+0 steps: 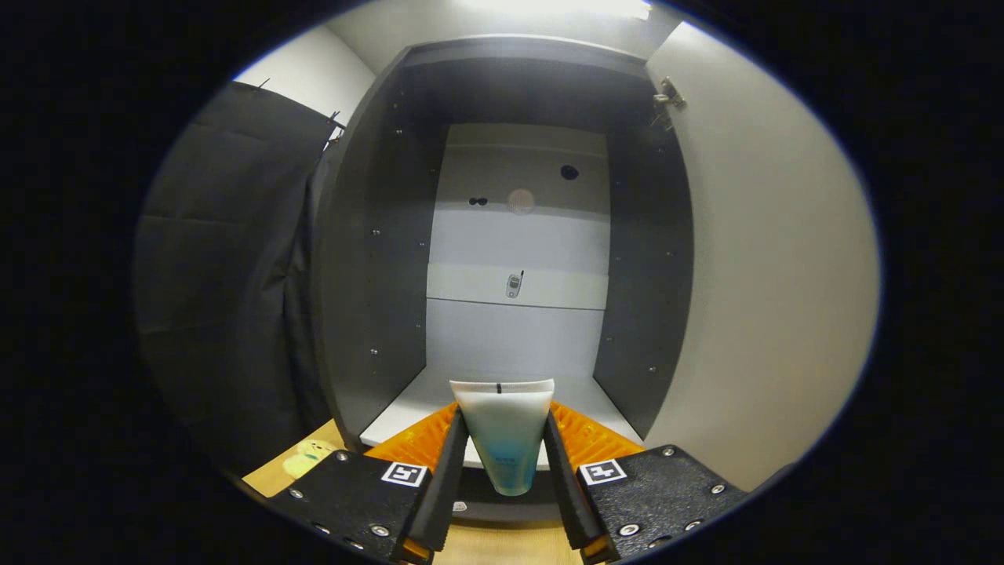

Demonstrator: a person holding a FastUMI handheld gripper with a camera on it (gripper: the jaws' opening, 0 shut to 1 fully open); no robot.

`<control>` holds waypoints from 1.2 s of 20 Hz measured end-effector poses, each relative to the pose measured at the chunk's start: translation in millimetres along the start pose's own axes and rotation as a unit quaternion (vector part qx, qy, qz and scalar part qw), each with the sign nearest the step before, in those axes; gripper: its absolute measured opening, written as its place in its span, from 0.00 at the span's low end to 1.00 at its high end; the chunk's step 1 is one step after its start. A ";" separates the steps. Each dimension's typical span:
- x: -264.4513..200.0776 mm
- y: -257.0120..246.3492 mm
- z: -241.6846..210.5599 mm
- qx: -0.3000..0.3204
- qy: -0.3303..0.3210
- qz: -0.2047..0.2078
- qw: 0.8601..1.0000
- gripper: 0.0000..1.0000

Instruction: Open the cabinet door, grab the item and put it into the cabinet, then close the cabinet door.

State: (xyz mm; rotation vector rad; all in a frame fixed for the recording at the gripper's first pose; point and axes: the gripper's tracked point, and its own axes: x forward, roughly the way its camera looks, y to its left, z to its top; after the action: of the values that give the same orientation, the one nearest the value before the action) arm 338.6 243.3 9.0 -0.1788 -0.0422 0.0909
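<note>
The gripper [504, 447] pinches a tube [503, 428] at bottom centre, before the open cabinet [376, 259], door [776, 298] swung right.

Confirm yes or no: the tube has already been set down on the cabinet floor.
No: the tube is clamped between the gripper fingers, just in front of the open cabinet.

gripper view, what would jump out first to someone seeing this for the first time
First, the white squeeze tube with a blue lower end, clamped between the two fingers of the gripper and held crimped end up. Just beyond it stands the open cabinet, dark-walled with a pale back panel and a bare shelf floor. Its pale door is swung wide to the right, a hinge at its top corner.
</note>
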 end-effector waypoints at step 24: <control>138.4 20.1 -39.6 0.045 0.014 0.051 0.998 0.63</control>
State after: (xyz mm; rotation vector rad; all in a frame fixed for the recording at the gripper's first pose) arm 476.6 269.1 -28.9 -0.0916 -0.0006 0.1915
